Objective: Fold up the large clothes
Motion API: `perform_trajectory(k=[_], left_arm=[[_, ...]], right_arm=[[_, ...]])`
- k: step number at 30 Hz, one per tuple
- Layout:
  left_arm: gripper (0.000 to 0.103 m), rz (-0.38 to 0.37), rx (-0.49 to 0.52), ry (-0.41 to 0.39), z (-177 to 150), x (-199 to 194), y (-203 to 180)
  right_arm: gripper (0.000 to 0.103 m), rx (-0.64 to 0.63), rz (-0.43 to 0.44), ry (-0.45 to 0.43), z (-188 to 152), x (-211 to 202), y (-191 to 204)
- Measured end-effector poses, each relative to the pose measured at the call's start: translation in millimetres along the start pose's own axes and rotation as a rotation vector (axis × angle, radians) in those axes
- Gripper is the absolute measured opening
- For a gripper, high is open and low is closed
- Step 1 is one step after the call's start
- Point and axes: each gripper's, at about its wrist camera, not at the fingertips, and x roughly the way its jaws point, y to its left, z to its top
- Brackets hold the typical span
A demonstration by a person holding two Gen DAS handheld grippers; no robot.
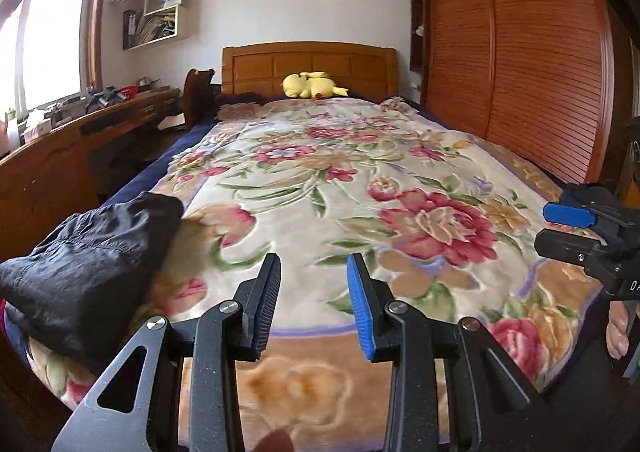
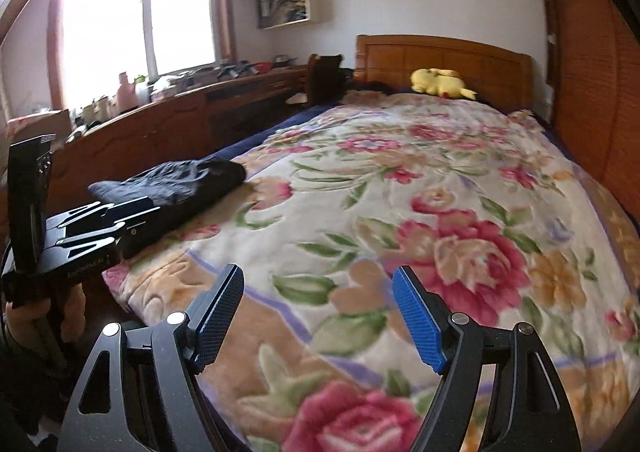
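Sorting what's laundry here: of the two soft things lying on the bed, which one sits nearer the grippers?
The black garment, bunched at the bed's near left corner, close to the left gripper. The yellow plush toy lies far off by the headboard.

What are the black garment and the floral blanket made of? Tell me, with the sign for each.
Black garment: probably thin matte synthetic or cotton weave; fine crinkles, stitched seam. Floral blanket: likely plush fleece; soft, embossed-looking pile.

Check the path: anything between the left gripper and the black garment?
Nothing visible. The left gripper is open above the floral blanket; the folded black garment lies to its left at the bed's near corner, with only bare blanket between them.
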Motion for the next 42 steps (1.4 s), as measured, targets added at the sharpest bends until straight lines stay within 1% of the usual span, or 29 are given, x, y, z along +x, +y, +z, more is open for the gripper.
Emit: perform_trajectory(k=[3, 4, 7, 12, 17, 21, 25, 31, 35, 42], left_arm=[[0.035, -0.040, -0.002, -0.017, 3.0, -6.9, -16.7], [0.035, -0.046, -0.002, -0.021, 4.4, -9.3, -22.9], [0.035, -0.034, 0.012, -0.031, 7.7, -16.2, -40.5], [0.035, -0.065, -0.006, -0.046, 17.0, -29.9, -57.2], [0.035, -0.077, -0.006, -0.054, 26.1, -45.3, -69.9], [0.035, -0.072, 0.010, -0.083, 34.6, -63.9, -78.8], [0.035, -0.070, 0.006, -0.110, 42.6, -79.7, -81.4], [0.036, -0.061, 0.001, -0.137, 47.3, -98.6, -82.8], [0.036, -0.047, 0.000, -0.150, 47.7, -103.6, -80.5], [0.036, -0.042, -0.002, -0.140, 44.7, -100.1, -77.2]], right_arm=[[0.078, 0.036, -0.017, -0.011, -2.7, -11.1, -3.8], [0.078, 0.041, -0.035, -0.019, -2.2, -16.1, -2.9], [0.078, 0.038, -0.095, -0.044, -5.0, -29.1, 1.8], [0.078, 0.060, -0.165, -0.083, -13.2, -52.7, 7.9], [0.078, 0.094, -0.195, -0.120, -19.9, -77.6, 12.0], [0.078, 0.113, -0.208, -0.157, -24.1, -101.0, 13.9], [0.079, 0.113, -0.216, -0.196, -28.6, -119.9, 18.8], [0.079, 0.101, -0.218, -0.232, -32.2, -136.4, 28.4], [0.079, 0.095, -0.211, -0.241, -33.5, -133.7, 28.8], [0.079, 0.097, -0.211, -0.235, -35.3, -128.8, 20.3]])
